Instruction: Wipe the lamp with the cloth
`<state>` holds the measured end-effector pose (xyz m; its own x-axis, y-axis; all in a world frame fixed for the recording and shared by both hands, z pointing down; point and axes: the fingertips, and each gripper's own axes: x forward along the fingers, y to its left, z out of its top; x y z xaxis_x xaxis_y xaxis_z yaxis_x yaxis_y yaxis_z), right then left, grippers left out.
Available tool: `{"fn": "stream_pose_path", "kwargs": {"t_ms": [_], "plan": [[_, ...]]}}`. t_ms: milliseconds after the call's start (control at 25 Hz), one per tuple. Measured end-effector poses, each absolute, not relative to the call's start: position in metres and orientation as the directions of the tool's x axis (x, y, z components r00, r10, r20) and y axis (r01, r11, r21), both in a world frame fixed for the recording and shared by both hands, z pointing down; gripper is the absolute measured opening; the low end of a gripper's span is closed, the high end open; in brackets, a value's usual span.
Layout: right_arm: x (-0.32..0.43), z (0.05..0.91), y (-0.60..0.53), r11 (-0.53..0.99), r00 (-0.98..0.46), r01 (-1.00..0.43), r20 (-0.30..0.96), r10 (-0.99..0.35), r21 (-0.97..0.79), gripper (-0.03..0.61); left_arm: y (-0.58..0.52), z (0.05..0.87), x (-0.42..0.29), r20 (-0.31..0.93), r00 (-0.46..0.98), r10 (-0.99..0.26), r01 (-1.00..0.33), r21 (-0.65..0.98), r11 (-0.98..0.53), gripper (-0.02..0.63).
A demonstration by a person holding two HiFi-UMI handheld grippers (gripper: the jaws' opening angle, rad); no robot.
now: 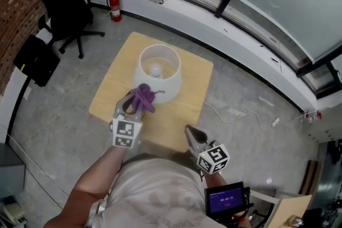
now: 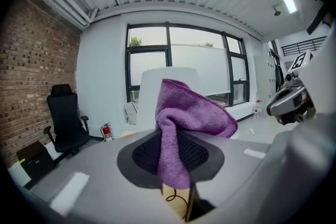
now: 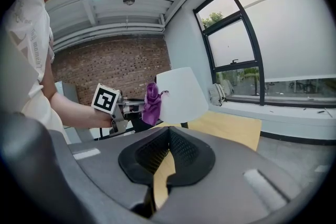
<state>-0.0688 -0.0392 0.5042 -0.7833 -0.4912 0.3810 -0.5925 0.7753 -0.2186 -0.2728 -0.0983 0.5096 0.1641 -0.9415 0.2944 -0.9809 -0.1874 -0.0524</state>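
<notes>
Left gripper [image 1: 135, 105] fingers pinch fuzzy purple cloth [image 1: 143, 96] by smooth conical lamp [image 1: 170, 85].

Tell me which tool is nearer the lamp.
Left. The left tool, clamped on the cloth, is at the near side of the lamp; the right tool sits back by the table edge, apart.

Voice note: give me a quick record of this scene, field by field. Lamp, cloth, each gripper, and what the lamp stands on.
Lamp: upright on the table, white shade, bulb visible from above
Cloth: purple, bunched, at the shade's near side
Left gripper: shut on the cloth
Right gripper: jaws together, empty, by the table's near edge, apart from the lamp
Table: light wood, on a grey floor
</notes>
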Motion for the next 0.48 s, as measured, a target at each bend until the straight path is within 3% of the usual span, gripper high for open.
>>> {"fn": "stream_pose_path", "kwargs": {"t_ms": [320,480], "plan": [[-0.070,0.503,-0.037,0.777,-0.780,-0.594,0.387,-0.493,-0.209,0.014,-0.086,0.555,-0.271,0.405,0.190,-0.894,-0.980,0.020,-0.199,0.074],[-0.075,0.502,-0.039,0.784,-0.785,-0.586,0.381,-0.488,-0.203,0.014,-0.079,0.524,-0.290,0.317,0.158,-0.935,-0.987,0.039,-0.153,0.074]]}}
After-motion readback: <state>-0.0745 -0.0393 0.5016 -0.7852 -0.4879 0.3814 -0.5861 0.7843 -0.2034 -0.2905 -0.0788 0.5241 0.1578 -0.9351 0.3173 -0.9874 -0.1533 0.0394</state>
